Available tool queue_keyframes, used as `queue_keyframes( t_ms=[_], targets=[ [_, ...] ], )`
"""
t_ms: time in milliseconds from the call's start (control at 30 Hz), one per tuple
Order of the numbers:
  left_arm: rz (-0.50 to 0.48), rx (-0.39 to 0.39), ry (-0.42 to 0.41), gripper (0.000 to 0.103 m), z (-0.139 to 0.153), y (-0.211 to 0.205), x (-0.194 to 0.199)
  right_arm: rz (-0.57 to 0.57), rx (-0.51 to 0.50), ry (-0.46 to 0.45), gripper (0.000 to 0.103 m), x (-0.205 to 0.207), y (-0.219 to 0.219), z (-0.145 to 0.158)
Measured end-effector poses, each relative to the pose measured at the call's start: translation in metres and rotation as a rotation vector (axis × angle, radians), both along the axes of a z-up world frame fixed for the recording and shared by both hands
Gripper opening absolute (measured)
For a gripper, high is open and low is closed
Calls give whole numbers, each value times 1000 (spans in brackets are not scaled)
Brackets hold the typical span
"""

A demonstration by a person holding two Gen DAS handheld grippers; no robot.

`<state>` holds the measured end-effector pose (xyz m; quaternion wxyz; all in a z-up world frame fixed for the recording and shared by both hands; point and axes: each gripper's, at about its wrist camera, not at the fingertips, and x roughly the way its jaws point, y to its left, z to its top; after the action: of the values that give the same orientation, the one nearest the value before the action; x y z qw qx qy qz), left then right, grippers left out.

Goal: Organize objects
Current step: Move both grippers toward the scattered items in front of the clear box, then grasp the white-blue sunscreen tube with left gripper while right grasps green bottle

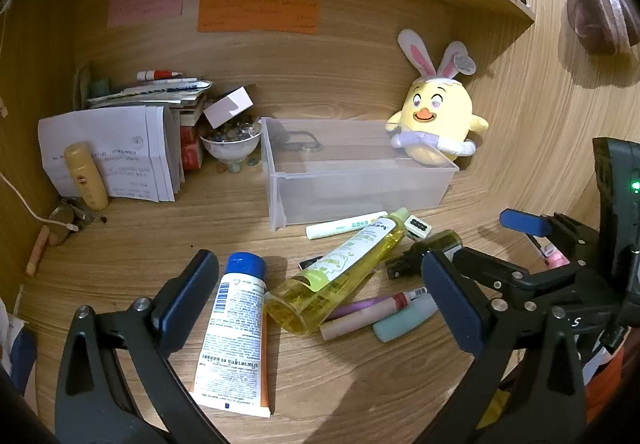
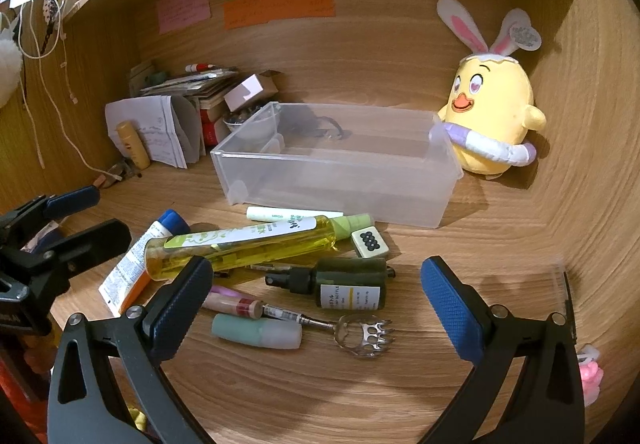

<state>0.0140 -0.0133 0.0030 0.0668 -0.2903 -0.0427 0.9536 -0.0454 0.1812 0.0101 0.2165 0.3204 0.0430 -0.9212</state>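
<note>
A clear plastic bin [image 1: 420, 183] [image 2: 440, 199] stands on the wooden desk, holding only a dark ring-shaped item [image 2: 328, 127]. In front of it lies a loose pile: a yellow oil bottle [image 1: 340, 276] [image 2: 248, 244], a white tube with a blue cap [image 1: 234, 340] [image 2: 140, 264], a dark green spray bottle [image 2: 348, 284] [image 1: 436, 248], a mahjong tile [image 2: 370, 242], a mint capsule [image 2: 256, 330] [image 1: 404, 318], pens and a claw-shaped opener [image 2: 366, 336]. My left gripper [image 1: 320, 296] is open over the tube and oil bottle. My right gripper [image 2: 316, 304] is open above the spray bottle and pens.
A yellow chick plush with rabbit ears [image 1: 438, 115] [image 2: 492, 107] sits right of the bin. Papers [image 1: 112, 151], a bowl of stones [image 1: 230, 141] and a beige bottle [image 1: 86, 175] crowd the back left corner. Wooden walls and a shelf enclose the desk.
</note>
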Motion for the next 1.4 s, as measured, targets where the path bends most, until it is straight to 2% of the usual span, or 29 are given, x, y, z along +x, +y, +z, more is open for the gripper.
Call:
queue_keyframes(
  t_ms=[267,367,433,867,900,1033,1167,1333,1400],
  targets=[
    [7,20,-14,102,-3,-16,1,-5,-5,-4,103,-7,2,1],
    [18,14,-22,90,-5,-26,4,-17,-15,-11,103,-11,7,-1],
    [27,19,-31,90,-7,-33,5,-20,-21,-20,103,-14,10,-3],
    [50,10,-201,89,-52,-59,-10,-53,33,-105,100,-35,9,-32],
    [53,6,-208,89,-54,-60,-10,-57,34,-111,99,-37,8,-34],
    [66,-25,-230,89,-63,-63,-11,-78,10,-176,79,-51,11,-43],
    [68,-24,-267,89,-71,-67,-21,-79,-34,-232,75,-60,14,-50],
    [68,-27,-301,89,-74,-68,-36,-72,-51,-248,62,-63,12,-51],
    [56,-30,-305,89,-73,-66,-39,-74,-49,-247,62,-64,11,-51]
  ],
)
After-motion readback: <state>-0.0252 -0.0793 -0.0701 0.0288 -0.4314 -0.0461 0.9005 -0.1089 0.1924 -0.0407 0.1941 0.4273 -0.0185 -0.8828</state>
